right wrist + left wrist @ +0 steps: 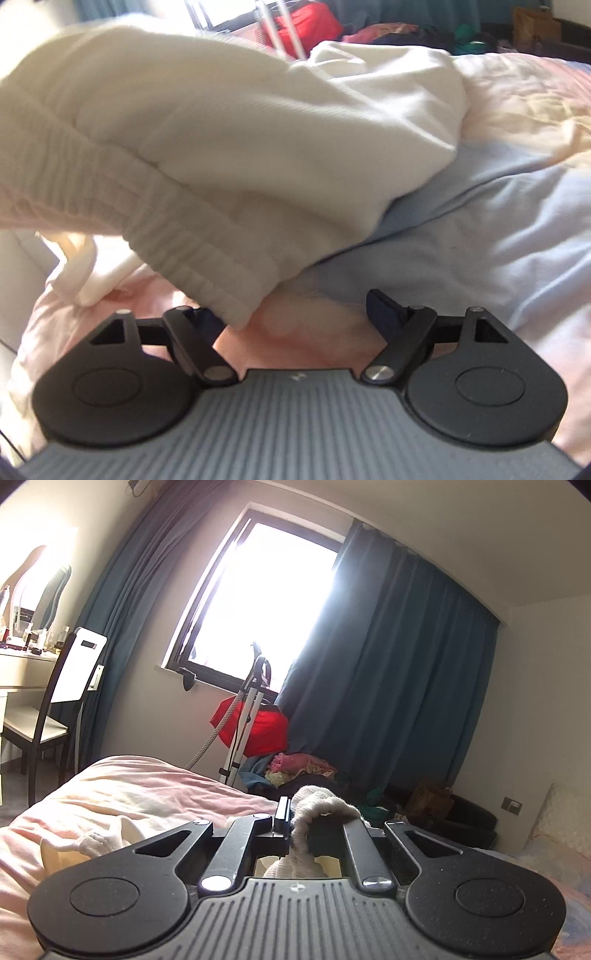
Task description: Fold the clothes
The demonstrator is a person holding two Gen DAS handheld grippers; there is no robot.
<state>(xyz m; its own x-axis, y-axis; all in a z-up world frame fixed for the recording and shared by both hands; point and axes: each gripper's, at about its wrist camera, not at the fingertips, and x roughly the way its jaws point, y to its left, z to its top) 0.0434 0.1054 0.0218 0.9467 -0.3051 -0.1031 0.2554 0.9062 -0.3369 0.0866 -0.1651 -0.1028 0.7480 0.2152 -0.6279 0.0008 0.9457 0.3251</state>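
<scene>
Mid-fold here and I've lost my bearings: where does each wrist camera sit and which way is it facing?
Left wrist: on the left gripper, low over the pink bedspread, facing the bright window and blue curtains; fingers shut on the white ribbed knit garment.
Right wrist: on the right gripper, facing along the bed; fingers open below the garment's ribbed hem.
Shared: garment, bedspread, red fabric.

I see a bright window point(258, 602), blown out by daylight | blue curtains point(399, 672) on both sides | pale walls point(535, 701) | chair point(55, 709) at a desk point(22, 668) on the left | bed point(140, 786) with pink cover | clothes heap point(295, 766) on the floor under the window
</scene>
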